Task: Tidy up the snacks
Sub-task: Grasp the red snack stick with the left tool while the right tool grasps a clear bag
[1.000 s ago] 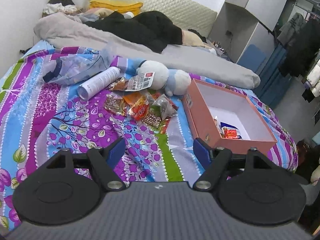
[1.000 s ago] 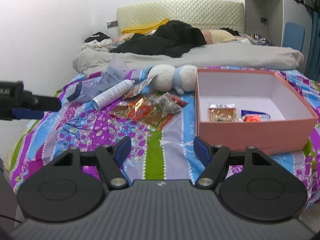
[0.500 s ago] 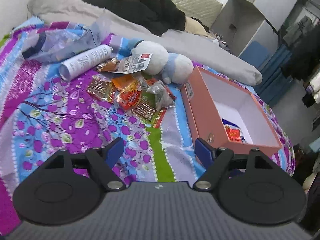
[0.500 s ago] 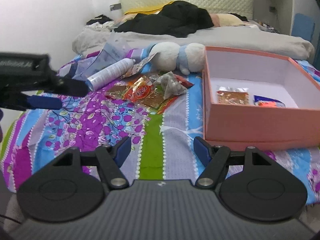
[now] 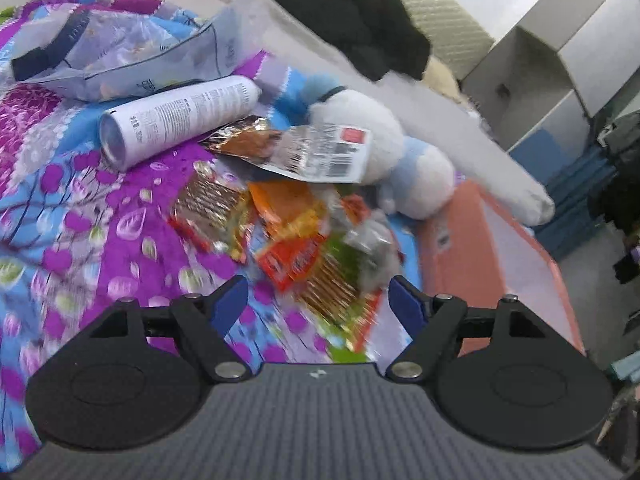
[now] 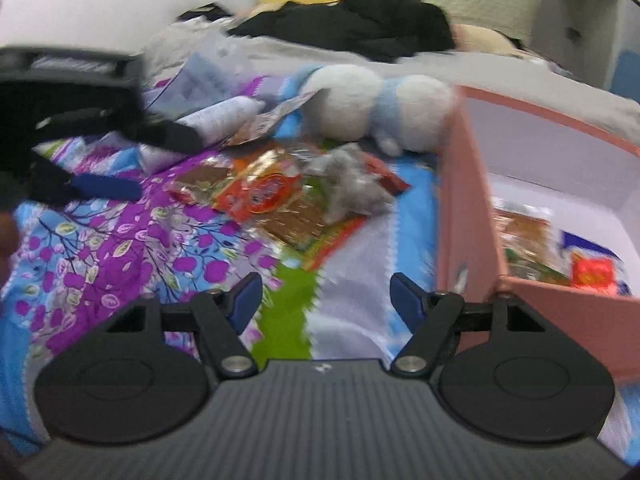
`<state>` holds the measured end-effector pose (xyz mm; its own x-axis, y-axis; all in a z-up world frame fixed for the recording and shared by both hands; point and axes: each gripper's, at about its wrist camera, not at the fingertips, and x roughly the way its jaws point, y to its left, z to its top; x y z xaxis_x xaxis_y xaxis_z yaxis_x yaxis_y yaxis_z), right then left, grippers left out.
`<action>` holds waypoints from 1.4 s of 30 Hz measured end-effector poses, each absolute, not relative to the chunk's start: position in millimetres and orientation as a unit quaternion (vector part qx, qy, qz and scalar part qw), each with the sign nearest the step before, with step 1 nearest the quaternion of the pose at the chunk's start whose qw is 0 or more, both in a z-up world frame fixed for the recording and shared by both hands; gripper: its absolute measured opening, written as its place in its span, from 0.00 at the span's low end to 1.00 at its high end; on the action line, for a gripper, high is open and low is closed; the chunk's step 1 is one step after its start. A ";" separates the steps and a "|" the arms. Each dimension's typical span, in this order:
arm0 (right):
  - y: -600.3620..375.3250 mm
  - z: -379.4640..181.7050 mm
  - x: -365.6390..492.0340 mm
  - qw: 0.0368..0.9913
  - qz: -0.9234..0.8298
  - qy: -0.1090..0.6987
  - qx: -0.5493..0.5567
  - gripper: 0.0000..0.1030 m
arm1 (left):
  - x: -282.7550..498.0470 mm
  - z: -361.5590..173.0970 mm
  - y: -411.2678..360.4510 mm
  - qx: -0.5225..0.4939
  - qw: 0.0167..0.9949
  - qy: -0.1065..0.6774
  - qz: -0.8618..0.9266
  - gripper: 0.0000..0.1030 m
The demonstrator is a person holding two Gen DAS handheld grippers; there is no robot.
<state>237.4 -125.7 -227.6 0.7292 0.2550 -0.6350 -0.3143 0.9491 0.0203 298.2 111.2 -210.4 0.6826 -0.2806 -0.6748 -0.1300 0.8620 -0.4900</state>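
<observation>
A pile of snack packets is seen on the flowered bedsheet, just beside the left wall of the pink box, which is taken here as the landmark. About six packets can be made out in the pile, though blur keeps the count uncertain: an orange-red one, a brown foil one, a crumpled grey one, a flat gold-and-green one and a foil one with a white barcode label are distinguished. At least three more packets are seen inside the box, lying on its white floor.

One white plush toy is lying behind the pile, near the box's far left corner. One white cylindrical can is lying on its side farther left of the box, beyond the pile, and one translucent plastic bag is spread behind the can.

The left gripper is held over the pile's near edge, left of the box; its jaws are spread wide and nothing is gripped. The right gripper is held above the sheet at the box's near left corner; its jaws are likewise wide, have just been opening slightly, and nothing is between them.
</observation>
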 end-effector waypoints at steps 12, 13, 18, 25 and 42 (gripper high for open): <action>-101.1 -210.8 276.6 0.923 0.155 0.350 -0.050 0.68 | 382.3 -262.2 115.0 -0.221 0.862 0.444 -0.107 0.61; -100.8 -207.2 279.3 0.926 0.148 0.345 -0.051 0.68 | 384.3 -265.2 114.7 -0.220 0.859 0.448 -0.109 0.59; -124.3 -174.0 285.5 0.953 0.084 0.283 -0.072 0.68 | 379.4 -262.5 111.6 -0.220 0.861 0.444 -0.117 0.55; -187.7 -178.9 300.7 0.929 0.035 0.366 -0.044 0.68 | 367.0 -235.0 72.2 -0.234 0.851 0.435 -0.179 0.51; -186.2 -195.1 297.0 0.852 0.109 0.511 -0.033 0.16 | 372.9 -207.9 67.0 -0.179 0.849 0.474 -0.149 0.50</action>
<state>297.0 -186.2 -195.1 0.4537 0.1520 -0.8781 -0.2189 0.9742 0.0555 372.9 67.0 -207.9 0.5065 -0.4223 -0.7517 0.0830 0.8917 -0.4450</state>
